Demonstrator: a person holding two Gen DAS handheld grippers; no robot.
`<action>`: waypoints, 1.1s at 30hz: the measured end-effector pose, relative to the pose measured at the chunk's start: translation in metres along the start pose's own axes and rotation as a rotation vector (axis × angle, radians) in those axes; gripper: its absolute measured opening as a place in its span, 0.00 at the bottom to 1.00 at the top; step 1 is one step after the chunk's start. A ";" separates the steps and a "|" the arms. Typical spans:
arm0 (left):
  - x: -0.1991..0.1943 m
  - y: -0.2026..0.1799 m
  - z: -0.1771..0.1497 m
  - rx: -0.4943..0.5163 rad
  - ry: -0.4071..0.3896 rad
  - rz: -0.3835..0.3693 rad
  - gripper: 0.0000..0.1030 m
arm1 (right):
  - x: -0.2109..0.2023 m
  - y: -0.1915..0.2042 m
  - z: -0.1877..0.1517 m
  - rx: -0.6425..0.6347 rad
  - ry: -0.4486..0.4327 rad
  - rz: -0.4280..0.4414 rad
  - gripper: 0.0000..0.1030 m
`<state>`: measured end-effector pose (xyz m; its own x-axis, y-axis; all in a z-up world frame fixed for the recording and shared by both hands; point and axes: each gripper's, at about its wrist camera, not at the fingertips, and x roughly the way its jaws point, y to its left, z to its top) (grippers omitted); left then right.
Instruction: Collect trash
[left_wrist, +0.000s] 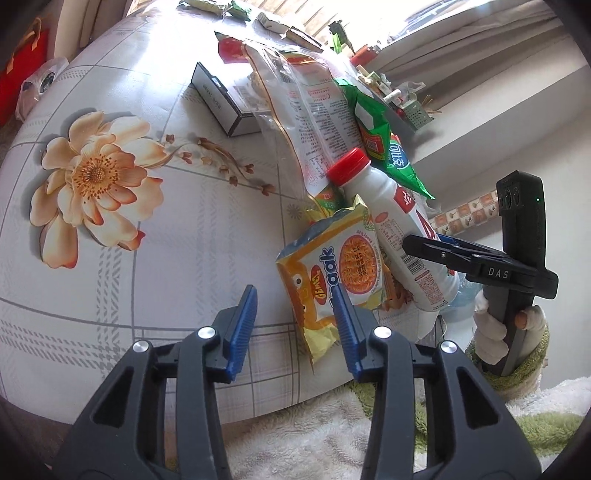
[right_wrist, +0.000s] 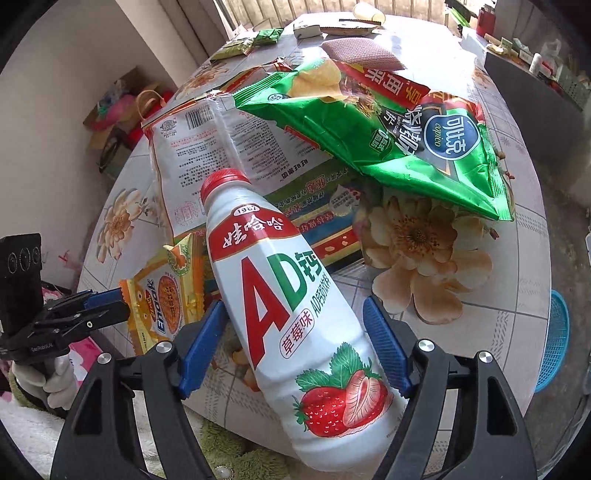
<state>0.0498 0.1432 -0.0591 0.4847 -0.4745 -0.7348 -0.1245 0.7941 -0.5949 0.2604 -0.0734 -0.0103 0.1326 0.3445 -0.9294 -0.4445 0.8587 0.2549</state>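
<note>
Right gripper (right_wrist: 293, 345) straddles the white bottle (right_wrist: 295, 314) — jaws spread, contact seemingly only on one side; left gripper (left_wrist: 295, 325) open beside the noodle packet (left_wrist: 332, 273) on the counter (left_wrist: 147, 221).

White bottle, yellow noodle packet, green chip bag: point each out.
White bottle (right_wrist: 295, 317), right wrist view, on its label.
Yellow noodle packet (left_wrist: 332, 273), left wrist view, on its front.
Green chip bag (right_wrist: 388, 140), right wrist view, on its middle.

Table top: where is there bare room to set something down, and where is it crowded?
Bare cloth lies left of the trash pile, around the big printed flower, between the grey box and the left claw. Crowded: the yellow noodle packet, milk bottle, long clear wrapper and green chip bag overlap along the right edge.
</note>
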 end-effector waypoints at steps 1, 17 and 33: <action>0.003 -0.002 0.000 -0.002 0.008 0.002 0.38 | 0.001 0.000 0.000 0.004 0.003 0.005 0.72; 0.025 -0.014 0.010 -0.010 0.000 0.069 0.09 | 0.013 0.005 -0.004 0.050 0.012 0.053 0.72; -0.005 -0.014 0.009 0.005 -0.060 0.044 0.02 | 0.009 0.000 -0.005 0.067 0.005 0.093 0.68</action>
<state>0.0569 0.1377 -0.0446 0.5296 -0.4160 -0.7393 -0.1424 0.8156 -0.5609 0.2573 -0.0718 -0.0199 0.0891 0.4226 -0.9019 -0.3942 0.8465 0.3578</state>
